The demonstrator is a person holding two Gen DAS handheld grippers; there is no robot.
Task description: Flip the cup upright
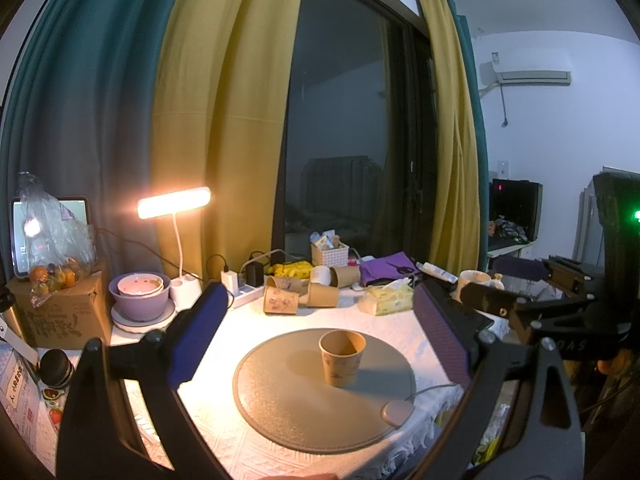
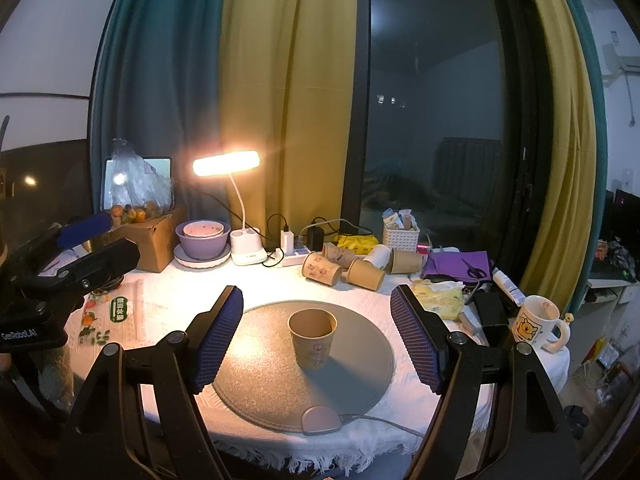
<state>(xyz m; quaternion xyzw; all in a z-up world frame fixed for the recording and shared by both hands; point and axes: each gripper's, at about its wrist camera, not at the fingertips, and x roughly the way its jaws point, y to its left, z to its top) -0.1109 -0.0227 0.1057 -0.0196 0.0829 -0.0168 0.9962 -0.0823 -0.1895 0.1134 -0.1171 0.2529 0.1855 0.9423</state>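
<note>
cup [image 2: 313, 338] upright on mat [image 2: 256, 384], centred ahead between right gripper [image 2: 316, 336] pads | left gripper [image 1: 320, 338] wide, empty | right wide, empty | flip looks done

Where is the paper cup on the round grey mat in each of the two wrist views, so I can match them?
Left wrist view: the paper cup stands upright slightly right of centre, on the round grey mat, between the open fingers.
Right wrist view: the cup stands near the centre, on the mat's far half.
Shared landmark: the lit desk lamp, behind and left of the cup.
</note>
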